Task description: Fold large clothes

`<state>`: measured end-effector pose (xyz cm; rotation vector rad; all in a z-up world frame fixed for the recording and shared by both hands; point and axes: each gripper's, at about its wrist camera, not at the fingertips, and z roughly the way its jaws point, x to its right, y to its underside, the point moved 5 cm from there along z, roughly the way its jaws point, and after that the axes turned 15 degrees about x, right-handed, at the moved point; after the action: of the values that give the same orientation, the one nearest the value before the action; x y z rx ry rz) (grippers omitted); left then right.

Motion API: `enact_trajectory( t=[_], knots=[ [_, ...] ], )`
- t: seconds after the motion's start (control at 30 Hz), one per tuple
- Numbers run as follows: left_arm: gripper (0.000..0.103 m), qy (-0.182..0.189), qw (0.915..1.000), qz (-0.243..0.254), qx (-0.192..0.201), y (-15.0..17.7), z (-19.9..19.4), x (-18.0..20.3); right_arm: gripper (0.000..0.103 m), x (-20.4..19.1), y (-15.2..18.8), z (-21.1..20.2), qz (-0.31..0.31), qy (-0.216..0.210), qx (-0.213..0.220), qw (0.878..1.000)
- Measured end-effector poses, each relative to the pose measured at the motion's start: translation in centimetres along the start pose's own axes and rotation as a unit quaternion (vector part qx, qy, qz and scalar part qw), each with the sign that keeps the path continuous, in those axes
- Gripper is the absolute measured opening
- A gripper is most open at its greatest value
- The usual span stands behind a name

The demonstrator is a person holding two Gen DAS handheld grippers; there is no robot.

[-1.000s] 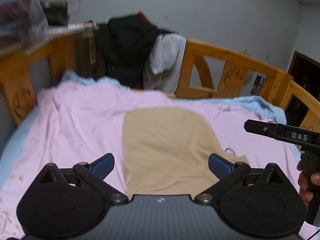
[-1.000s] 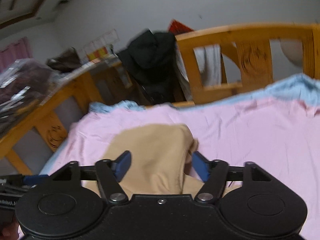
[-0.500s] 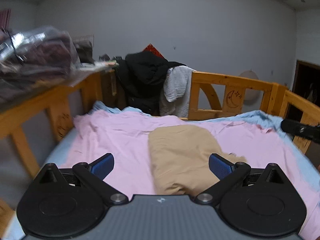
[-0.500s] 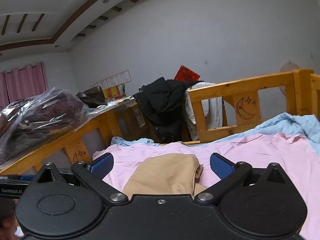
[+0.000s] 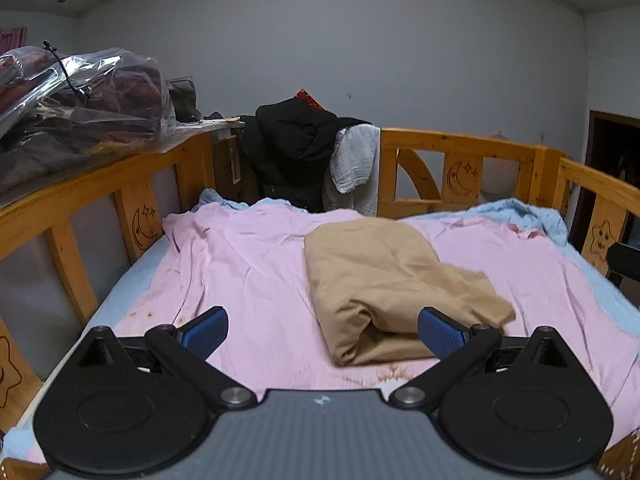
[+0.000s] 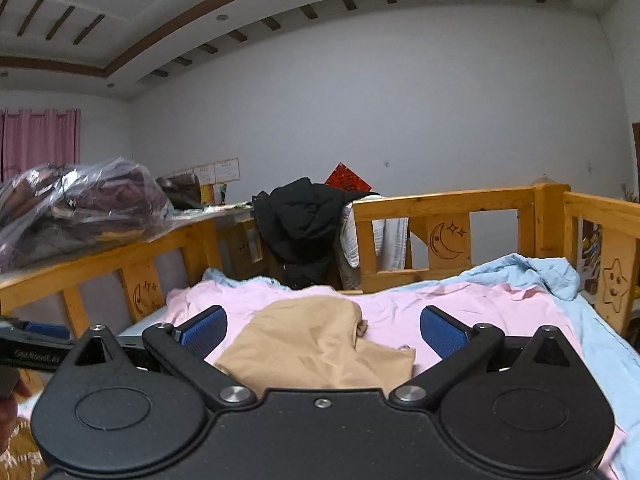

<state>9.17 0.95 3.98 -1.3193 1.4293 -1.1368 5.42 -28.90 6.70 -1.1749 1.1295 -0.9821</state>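
A tan garment point(image 5: 384, 276) lies folded into a thick bundle on the pink sheet point(image 5: 248, 264) in the middle of the bed. My left gripper point(image 5: 322, 330) stands open, drawn back from the bundle's near edge, with nothing between its blue pads point(image 5: 206, 330). From the right wrist view the same tan garment point(image 6: 312, 344) lies just beyond my right gripper point(image 6: 323, 330), which is wide open and empty. The left gripper's black body point(image 6: 32, 354) shows at that view's left edge, held by a hand.
Wooden bed rails point(image 5: 460, 144) with moon and star carvings run around the bed. A black jacket point(image 5: 296, 148) and a grey cloth point(image 5: 356, 160) hang over the far rail. A clear bag of dark clothes point(image 5: 76, 104) lies on the ledge at left. A blue sheet point(image 6: 528, 272) bunches at right.
Both grippers have pulled back from the tan garment, which now looks smaller and farther off. The right gripper's jaws opened wider. The garment stays folded on the sheet.
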Motion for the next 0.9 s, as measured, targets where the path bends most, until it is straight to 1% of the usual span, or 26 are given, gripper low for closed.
enact_trajectory(
  t=[0.1, 0.2, 0.27, 0.37, 0.47, 0.57, 0.67, 0.9],
  knots=[
    [0.102, -0.010, 0.9999, 0.006, -0.003, 1.6, -0.4, 0.3, 0.102, -0.3, 1.0, -1.6, -0.012, 0.008, -0.001, 1.000],
    [0.102, -0.025, 0.9996, -0.003, -0.011, 3.3, -0.6, 0.4, 0.102, -0.2, 2.6, -2.9, -0.015, 0.025, -0.001, 1.000],
    [0.102, -0.030, 0.9994, -0.015, -0.012, 4.4, -0.9, 0.5, 0.102, -0.2, 4.1, -3.7, -0.026, 0.032, -0.011, 0.999],
    [0.102, -0.029, 0.9995, -0.006, -0.009, 5.4, -1.2, 0.8, 0.102, -0.1, 6.2, -4.6, -0.049, 0.035, -0.035, 0.998],
    [0.102, -0.029, 0.9995, 0.007, -0.011, 5.9, -1.1, 1.0, 0.102, 0.2, 7.8, -4.7, -0.039, 0.037, -0.062, 0.997],
    [0.102, -0.030, 0.9994, 0.015, -0.011, 6.2, -1.1, 1.2, 0.102, 0.2, 8.2, -4.4, -0.033, 0.037, -0.071, 0.996],
    [0.102, -0.032, 0.9994, 0.010, -0.013, 6.4, -1.1, 1.0, 0.102, 0.2, 8.4, -4.2, -0.028, 0.037, -0.073, 0.996],
    [0.102, -0.034, 0.9991, 0.006, -0.023, 7.1, -1.1, 0.8, 0.102, 0.5, 9.2, -3.8, -0.026, 0.044, -0.098, 0.994]
  ],
)
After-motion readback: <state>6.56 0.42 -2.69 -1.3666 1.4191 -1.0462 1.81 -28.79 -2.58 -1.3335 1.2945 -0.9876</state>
